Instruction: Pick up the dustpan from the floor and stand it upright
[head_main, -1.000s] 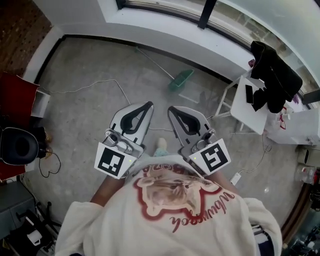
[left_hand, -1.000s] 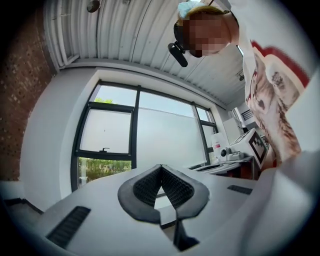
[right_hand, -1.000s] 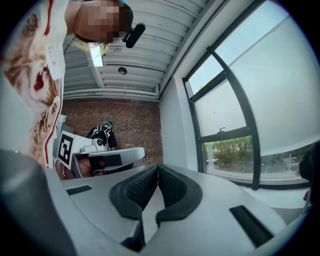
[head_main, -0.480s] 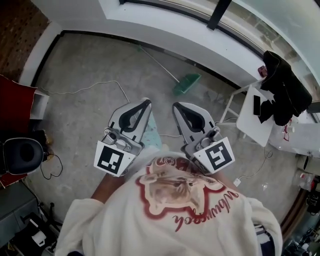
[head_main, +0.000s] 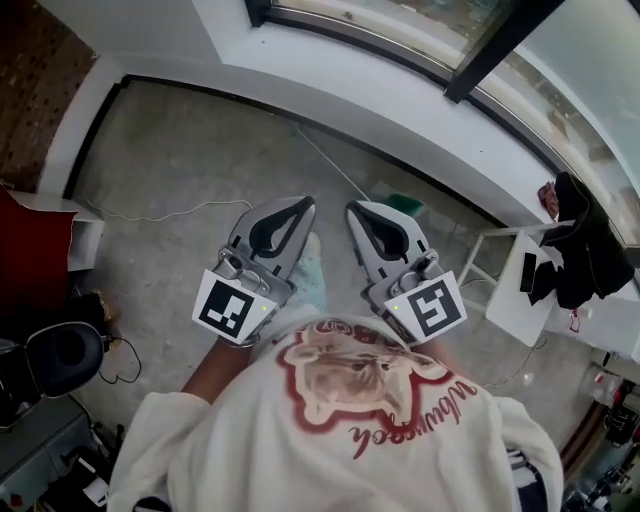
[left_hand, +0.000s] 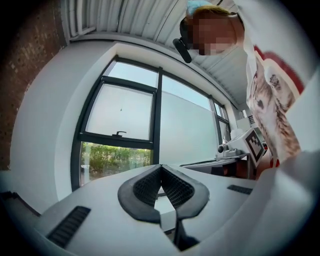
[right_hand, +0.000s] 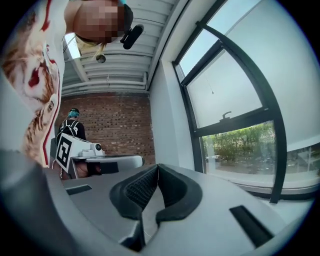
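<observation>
Left tongs and right tongs, held side by side in front of the person, point toward 12 o'clock. Each pair is pressed together and holds nothing. The green dustpan lies on the floor at 1 o'clock from the right tongs, untouched, beside the white wall. Its long handle runs toward 11 o'clock.
</observation>
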